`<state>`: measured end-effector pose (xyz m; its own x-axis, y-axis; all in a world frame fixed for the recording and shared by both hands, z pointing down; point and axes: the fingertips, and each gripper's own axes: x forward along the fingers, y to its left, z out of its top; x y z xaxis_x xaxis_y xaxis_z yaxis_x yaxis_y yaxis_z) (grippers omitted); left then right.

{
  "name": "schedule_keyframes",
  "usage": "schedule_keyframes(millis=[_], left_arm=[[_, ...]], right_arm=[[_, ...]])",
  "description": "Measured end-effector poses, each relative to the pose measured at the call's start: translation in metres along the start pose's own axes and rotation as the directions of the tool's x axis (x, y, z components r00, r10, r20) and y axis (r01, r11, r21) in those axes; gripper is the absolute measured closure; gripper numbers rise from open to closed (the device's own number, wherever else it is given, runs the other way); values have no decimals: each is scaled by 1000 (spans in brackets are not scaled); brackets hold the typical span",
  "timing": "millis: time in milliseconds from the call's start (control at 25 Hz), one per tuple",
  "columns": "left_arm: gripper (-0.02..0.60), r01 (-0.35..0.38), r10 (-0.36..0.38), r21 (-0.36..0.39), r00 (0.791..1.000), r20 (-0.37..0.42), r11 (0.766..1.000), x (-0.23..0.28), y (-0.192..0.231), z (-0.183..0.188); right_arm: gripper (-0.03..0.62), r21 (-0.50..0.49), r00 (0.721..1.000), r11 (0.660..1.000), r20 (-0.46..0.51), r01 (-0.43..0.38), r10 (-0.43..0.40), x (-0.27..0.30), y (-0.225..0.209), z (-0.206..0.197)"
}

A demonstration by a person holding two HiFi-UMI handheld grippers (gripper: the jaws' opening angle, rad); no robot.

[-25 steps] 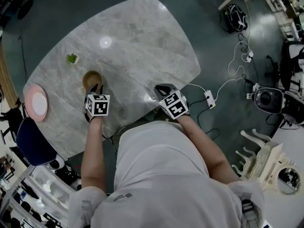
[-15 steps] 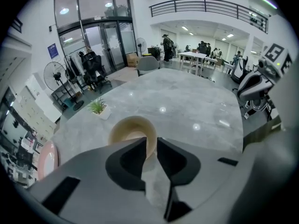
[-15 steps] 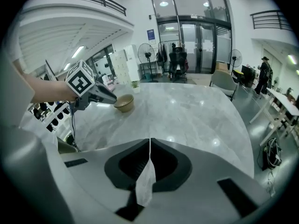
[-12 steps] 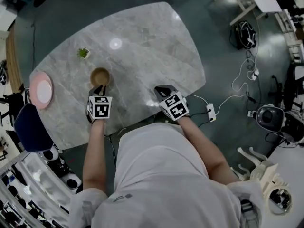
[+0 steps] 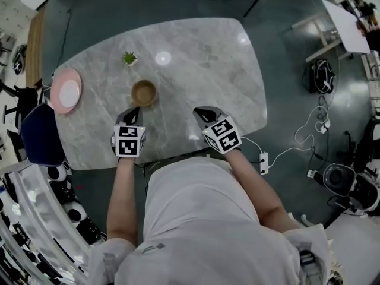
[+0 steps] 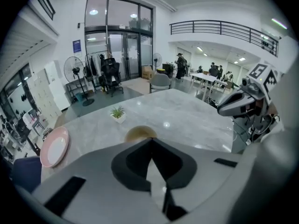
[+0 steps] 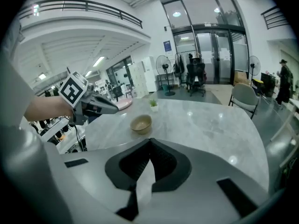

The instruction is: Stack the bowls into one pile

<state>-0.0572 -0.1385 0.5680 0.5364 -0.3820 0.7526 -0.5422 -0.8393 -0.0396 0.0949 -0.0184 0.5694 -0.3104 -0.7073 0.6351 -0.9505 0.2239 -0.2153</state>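
One tan bowl point(image 5: 144, 92) stands on the marble table point(image 5: 196, 58); whether others are nested in it I cannot tell. My left gripper point(image 5: 133, 112) hovers just short of it near the front edge. Its jaws have just been closing and are now shut with nothing between them. In the left gripper view the bowl point(image 6: 141, 133) peeks over the joined tips of the left gripper point(image 6: 150, 142). My right gripper point(image 5: 200, 111) is further right, its jaws also just closed on nothing. From the right gripper point(image 7: 149, 142) the bowl point(image 7: 140, 123) lies ahead to the left, beside the left gripper point(image 7: 88, 104).
A pink plate point(image 5: 65, 91) sits at the table's left edge and a small potted plant point(image 5: 129, 58) beyond the bowl. A dark blue chair point(image 5: 35, 135) stands left of the table. Cables and a power strip point(image 5: 263, 157) lie on the floor at right.
The left gripper has drawn back from the bowl, lifted and closed its jaws. The right gripper has risen too. The head view has shifted, so the table sits further right in frame.
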Motion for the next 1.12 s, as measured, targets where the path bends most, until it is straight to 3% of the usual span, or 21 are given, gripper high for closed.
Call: schedule_keyframes(millis=[240, 560, 840, 1120], left_arm=[[578, -48, 55, -77, 994, 93, 996, -42, 13, 16], [578, -120, 155, -168, 964, 214, 978, -103, 28, 32], [578, -118, 199, -237, 914, 355, 964, -150, 31, 54], [578, -141, 248, -263, 866, 434, 954, -179, 37, 64]], right_arm=[[585, -64, 993, 994, 67, -91, 96, 3, 23, 48], [585, -152, 959, 966, 161, -209, 233, -2, 61, 106], [585, -218, 927, 938, 206, -269, 313, -13, 82, 144], [585, -262, 907, 923, 240, -284, 347, -20, 97, 165]])
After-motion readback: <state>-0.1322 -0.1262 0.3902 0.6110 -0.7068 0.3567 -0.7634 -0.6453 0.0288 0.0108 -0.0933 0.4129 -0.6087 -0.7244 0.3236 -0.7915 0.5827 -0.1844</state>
